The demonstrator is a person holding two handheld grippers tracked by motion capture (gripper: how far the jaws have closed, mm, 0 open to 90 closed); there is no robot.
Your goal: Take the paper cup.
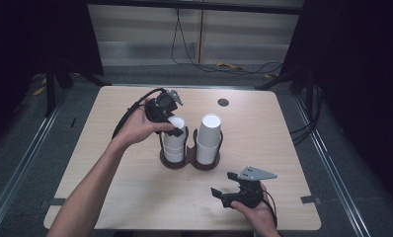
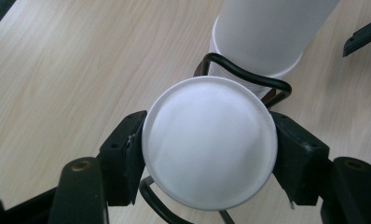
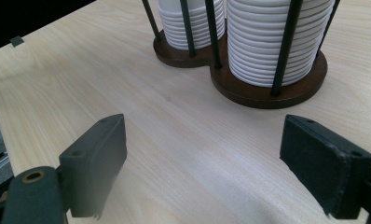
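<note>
My left claw (image 2: 207,149) is clamped on the top paper cup (image 2: 209,147) of the left stack, centre frame, not lifted clear yet I think; right claw (image 3: 216,163) idles wide open, empty.

A lab-like recording space; a lone wooden bench (image 1: 135,197) stands on grey carpet (image 1: 61,128); black curtains (image 1: 362,74) flank it; loose cables (image 1: 224,64) trail along the panelled back wall (image 1: 145,34).
</note>
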